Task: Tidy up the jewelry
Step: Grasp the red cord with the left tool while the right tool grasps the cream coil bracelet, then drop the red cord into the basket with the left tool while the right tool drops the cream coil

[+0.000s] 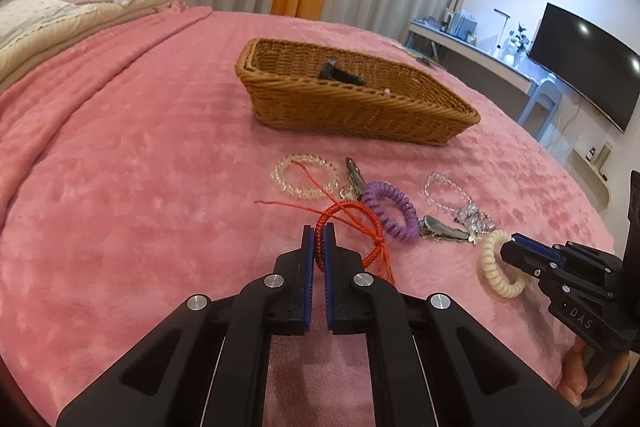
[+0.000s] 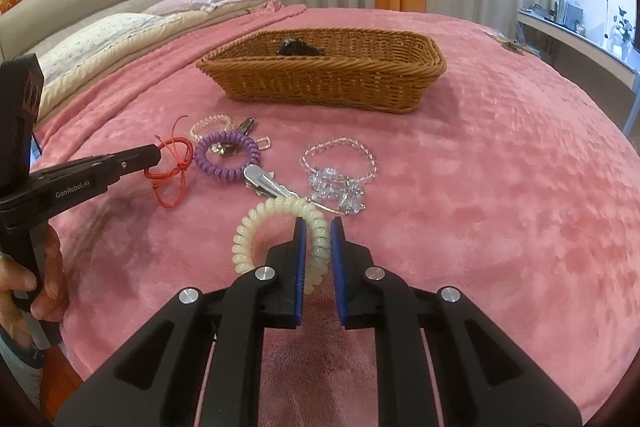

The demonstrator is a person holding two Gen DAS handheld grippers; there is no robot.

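My left gripper (image 1: 319, 231) is shut on a red braided cord bracelet (image 1: 352, 217), which also shows in the right wrist view (image 2: 172, 167). My right gripper (image 2: 319, 227) straddles a cream spiral hair tie (image 2: 276, 239); its jaws stand slightly apart around the coil, the right pad not touching. A wicker basket (image 1: 352, 107) with a dark item inside sits beyond. A purple spiral tie (image 1: 390, 209), a clear bead bracelet (image 1: 304, 177), a crystal bracelet (image 1: 452, 199) and metal hair clips (image 1: 444, 229) lie on the blanket.
Everything rests on a pink blanket (image 1: 140, 167) covering a bed. Pillows (image 1: 48, 15) lie at the far left. A desk and TV (image 1: 584, 63) stand to the right beyond the bed edge. The left gripper's body (image 2: 80, 175) reaches in from the left.
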